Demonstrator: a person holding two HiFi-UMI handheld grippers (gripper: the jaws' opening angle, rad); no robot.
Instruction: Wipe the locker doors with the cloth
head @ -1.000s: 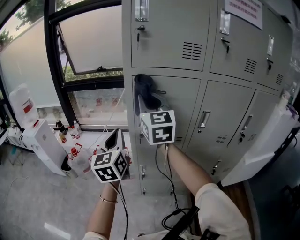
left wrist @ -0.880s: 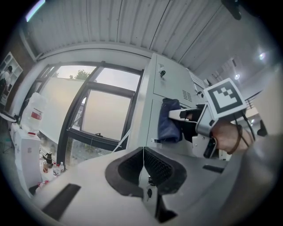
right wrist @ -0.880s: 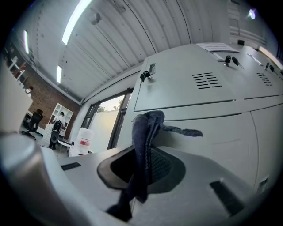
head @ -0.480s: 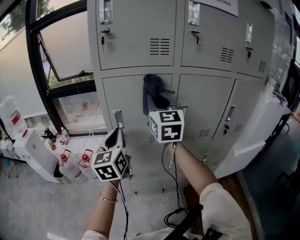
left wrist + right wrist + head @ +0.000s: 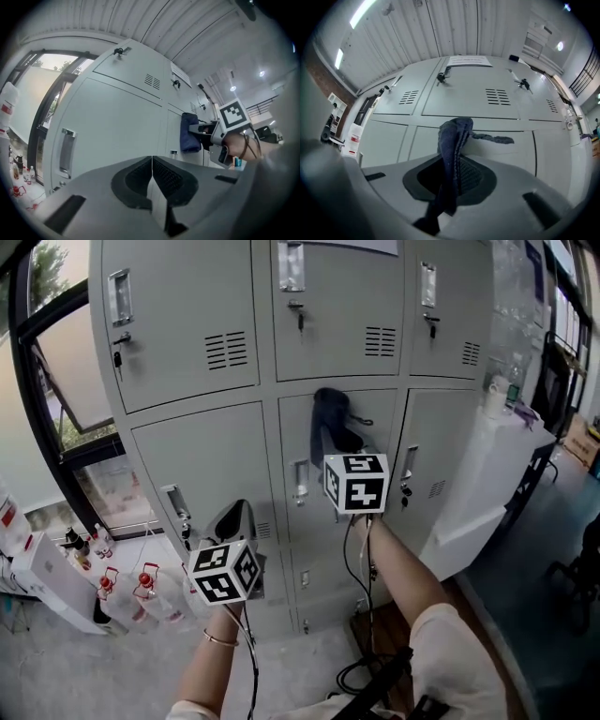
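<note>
The floor (image 5: 56, 671) below me is pale grey and speckled, and toward my right it gives way to a brown, wood-coloured patch (image 5: 380, 629). The bank of grey lockers (image 5: 206, 456) stands on it straight ahead. At my left, by the window, a white box-like unit (image 5: 33, 568) sits on the floor, with clear red-capped bottles (image 5: 145, 585) just beside it. A black cable (image 5: 354, 669) loops on the floor near the brown patch. A white cabinet (image 5: 473, 493) stands at the lockers' right end.
</note>
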